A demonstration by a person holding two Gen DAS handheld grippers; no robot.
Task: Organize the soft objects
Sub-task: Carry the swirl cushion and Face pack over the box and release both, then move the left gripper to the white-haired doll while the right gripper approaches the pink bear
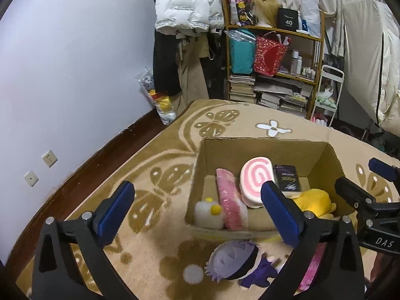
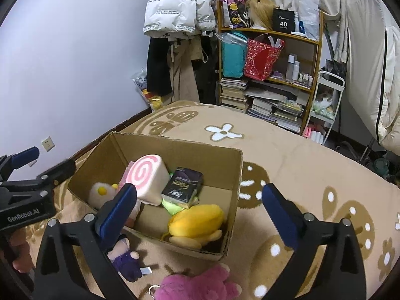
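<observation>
An open cardboard box (image 1: pixel 250 150) (image 2: pixel 175 150) stands on the patterned rug. It holds a white fluffy toy (image 1: pixel 208 211), a pink roll (image 1: pixel 231 200), a pink-swirl cake plush (image 2: pixel 147 175), a dark packet (image 2: pixel 182 187) and a yellow plush (image 2: pixel 197 222). A grey-haired doll in purple (image 1: pixel 235 260) lies on the rug in front of the box. A pink plush (image 2: pixel 200 285) lies to its right. My left gripper (image 1: pixel 197 187) is open over the box's near left side, with nothing between its pads. My right gripper (image 2: pixel 200 190) is open above the yellow plush and touches nothing.
A wooden shelf (image 2: pixel 270 75) with bags, bottles and stacked books stands past the rug. A white trolley (image 2: pixel 325 105) is to its right. Coats (image 1: pixel 185 5) hang to its left. A bag of toys (image 1: pixel 160 100) leans on the wall. A hand (image 2: pixel 22 252) is at the lower left.
</observation>
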